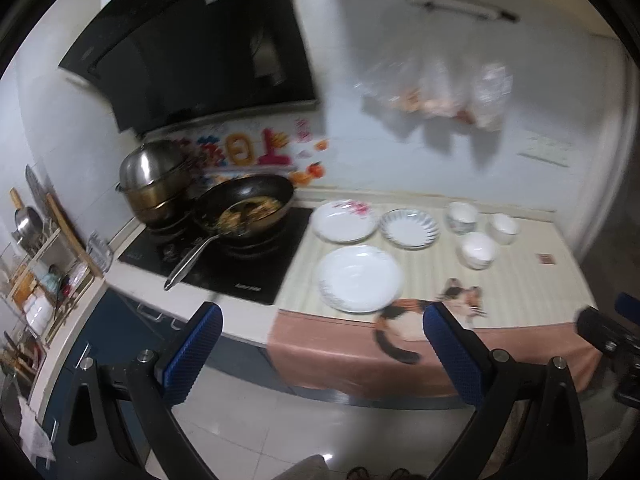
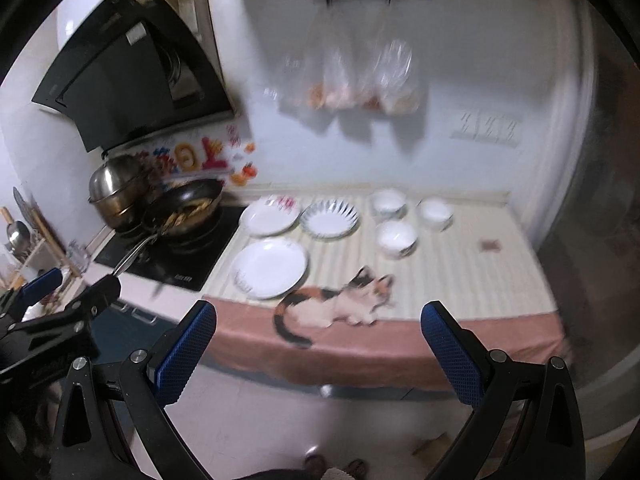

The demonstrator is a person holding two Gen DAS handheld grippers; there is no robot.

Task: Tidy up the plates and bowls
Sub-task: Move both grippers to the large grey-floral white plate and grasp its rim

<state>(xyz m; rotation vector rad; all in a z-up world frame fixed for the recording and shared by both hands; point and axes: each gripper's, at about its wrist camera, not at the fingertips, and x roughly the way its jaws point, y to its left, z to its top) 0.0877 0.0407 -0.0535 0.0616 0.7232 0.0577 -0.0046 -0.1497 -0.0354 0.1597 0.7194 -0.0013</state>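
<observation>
Both tools hung in the air in front of the surface (image 1: 532, 292), short of its near edge and touching nothing. The left tool (image 1: 322, 322) had its blue-padded fingers spread wide with nothing between them, and the right tool (image 2: 318, 322) was likewise wide open and empty.

The dishes sat on a striped cloth (image 2: 460, 280) bearing a picture of a cat (image 2: 340, 304), and the stove (image 1: 224, 268) serves as the landmark. Just beside the stove, on the near side, lay a large white plate (image 1: 360, 278), its edge close to the cat's back. Behind that plate, also next to the stove, lay a plate with a pink flower pattern (image 1: 345, 220). One place farther from the stove sat a shallow dish with blue rim stripes (image 1: 409, 227), nearly touching the flowered plate.

Farther still from the stove stood three white bowls, all upright and apart from one another: one at the back (image 1: 462, 216), one beyond it (image 1: 503, 228), and one nearer the front (image 1: 478, 250).

On the stove stood a dark pan (image 1: 246, 210) holding food, with a steel pot (image 1: 154, 176) behind it.
</observation>
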